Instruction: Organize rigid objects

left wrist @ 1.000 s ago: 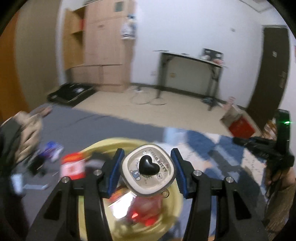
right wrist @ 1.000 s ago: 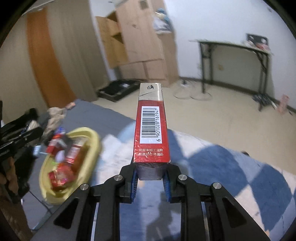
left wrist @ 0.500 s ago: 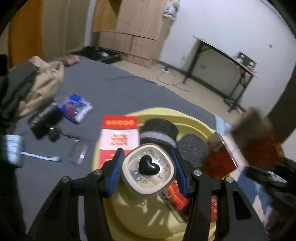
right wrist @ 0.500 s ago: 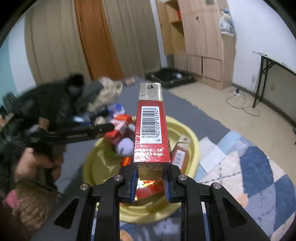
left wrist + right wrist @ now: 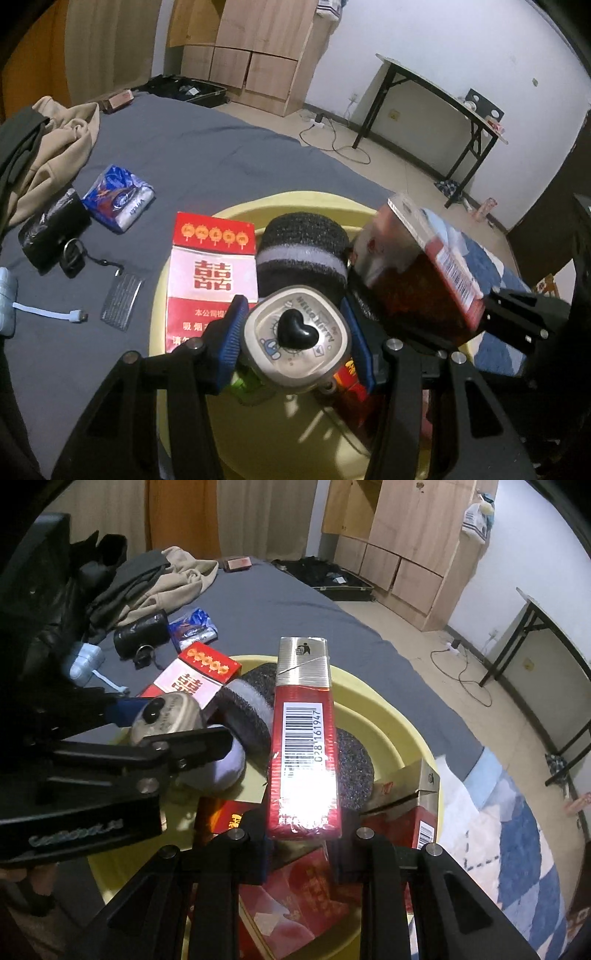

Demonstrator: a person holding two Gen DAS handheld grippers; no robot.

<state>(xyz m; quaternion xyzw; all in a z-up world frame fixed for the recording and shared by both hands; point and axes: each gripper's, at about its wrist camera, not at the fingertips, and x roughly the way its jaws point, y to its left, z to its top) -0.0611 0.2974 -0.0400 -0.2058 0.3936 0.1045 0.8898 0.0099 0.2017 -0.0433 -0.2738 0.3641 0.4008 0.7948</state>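
Observation:
My left gripper (image 5: 295,325) is shut on a beige rounded case (image 5: 295,345) with a black heart on its lid. It hangs low over the yellow basin (image 5: 295,197). My right gripper (image 5: 301,834) is shut on a red cigarette pack (image 5: 303,738) with a barcode and a gold top, also above the basin (image 5: 406,731). That pack (image 5: 424,273) shows blurred just right of the case in the left wrist view. In the basin lie a red-and-white carton (image 5: 210,280), a black-and-grey sock roll (image 5: 303,251), a dark sock (image 5: 354,764) and several red packs (image 5: 306,897).
The basin rests on a grey bed. Left of it lie a blue tissue packet (image 5: 118,197), a black pouch (image 5: 51,229), a clear lighter (image 5: 122,302), a white cable (image 5: 48,314) and heaped clothes (image 5: 55,147). A blue checked blanket (image 5: 517,830) lies to the right.
My right gripper swung left with the red pack, from over the blanket to above the basin. My left gripper sank closer to the basin, still gripping the case.

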